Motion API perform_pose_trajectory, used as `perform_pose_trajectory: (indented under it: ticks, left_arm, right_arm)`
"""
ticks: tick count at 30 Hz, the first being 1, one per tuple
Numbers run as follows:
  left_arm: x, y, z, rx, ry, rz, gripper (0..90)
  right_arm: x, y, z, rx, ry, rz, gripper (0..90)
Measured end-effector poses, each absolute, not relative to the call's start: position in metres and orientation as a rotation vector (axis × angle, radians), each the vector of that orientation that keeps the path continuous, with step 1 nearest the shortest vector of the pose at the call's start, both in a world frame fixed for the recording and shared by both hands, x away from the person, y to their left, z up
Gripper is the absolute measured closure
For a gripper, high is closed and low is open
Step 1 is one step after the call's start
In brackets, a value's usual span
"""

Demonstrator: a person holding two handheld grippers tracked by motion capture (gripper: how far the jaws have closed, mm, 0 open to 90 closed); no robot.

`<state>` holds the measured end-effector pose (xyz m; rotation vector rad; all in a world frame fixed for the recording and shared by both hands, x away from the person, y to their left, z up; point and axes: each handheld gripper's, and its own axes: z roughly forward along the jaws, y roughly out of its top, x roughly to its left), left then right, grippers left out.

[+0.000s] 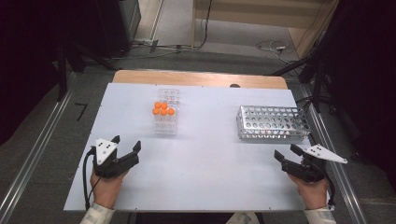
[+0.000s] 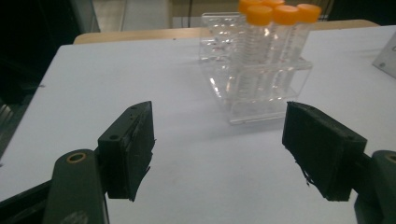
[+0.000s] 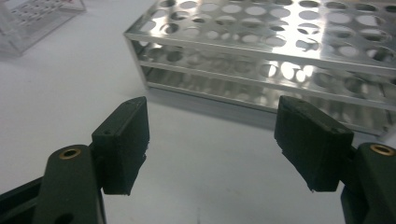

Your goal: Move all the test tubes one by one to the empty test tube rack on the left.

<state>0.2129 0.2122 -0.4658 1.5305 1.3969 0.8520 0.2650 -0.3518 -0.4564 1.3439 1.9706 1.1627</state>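
Where racks number two, tubes five

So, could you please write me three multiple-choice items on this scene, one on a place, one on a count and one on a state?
1. Where does the metal rack stand on the table?
A. At its left edge
B. On its right side, in front of the right gripper
C. On top of the clear rack

2. How many orange-capped tubes stand in the clear rack?
A. Five
B. Two
C. Nine

3. How do the jaws of the left gripper stand?
A. Shut on a tube
B. Shut with nothing between them
C. Open with nothing between them

Answers:
1 B: the high view shows it to the right, beyond the right gripper.
2 A: five orange caps can be counted from above.
3 C: the left gripper view shows bare table between the parted jaws.
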Motion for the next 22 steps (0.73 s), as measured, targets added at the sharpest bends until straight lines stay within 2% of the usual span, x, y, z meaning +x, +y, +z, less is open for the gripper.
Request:
perform_pose_trajectory:
  ticks: [9,22]
  left_arm:
    - [0.202,0.242,-0.471,1.476,1.480,0.897,25.3]
    - [0.202,0.258,-0.484,1.467,1.555,0.916,25.3]
  right_arm:
    - [0.259,-0.385,-0.463,1.436,1.871,1.115,25.3]
    - [0.262,-0.396,-0.471,1.509,1.831,1.042,23.9]
